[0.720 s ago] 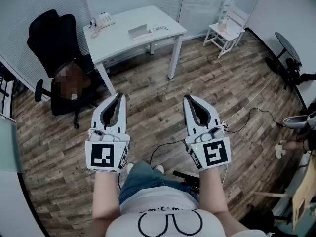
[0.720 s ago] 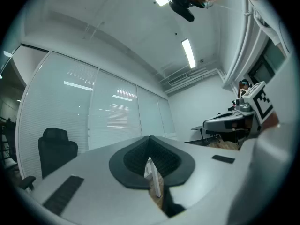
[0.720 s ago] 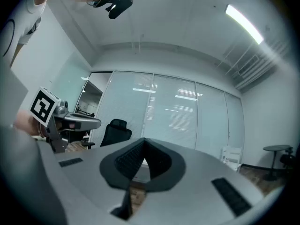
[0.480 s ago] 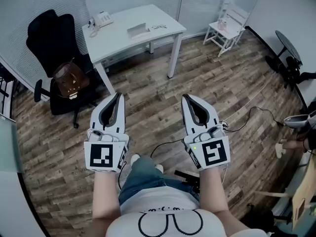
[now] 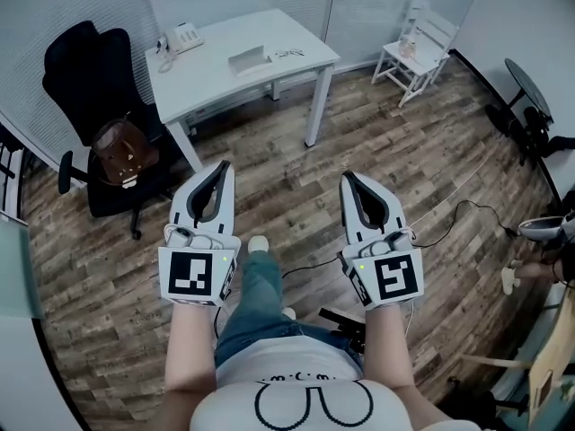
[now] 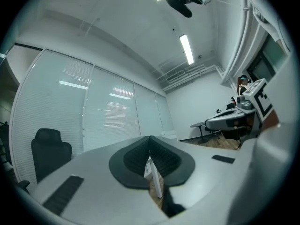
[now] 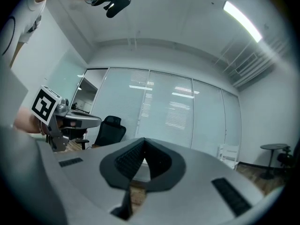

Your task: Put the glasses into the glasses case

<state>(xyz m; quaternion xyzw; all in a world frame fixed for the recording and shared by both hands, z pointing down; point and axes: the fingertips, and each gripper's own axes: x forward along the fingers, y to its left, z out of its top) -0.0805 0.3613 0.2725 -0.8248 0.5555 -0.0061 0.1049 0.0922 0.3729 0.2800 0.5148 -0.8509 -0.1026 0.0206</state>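
Glasses case, apparently pale flat box (image 5: 250, 59) on white desk (image 5: 211, 68), far off; grey left gripper (image 5: 223, 165), right gripper (image 5: 346, 178) closed, empty, for transit.

White rectangular desk (image 5: 269, 39) far centre, black office chair (image 5: 76, 61) far left bearing brown bag (image 5: 121, 146), left gripper (image 5: 224, 164) and right gripper (image 5: 346, 178) near, jaws together.

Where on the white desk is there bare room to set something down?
The near half of the desk is bare, from the front edge up to the pale case. The far edge is crowded: telephone at the left corner, then the case, then a small dark item, likely the glasses.
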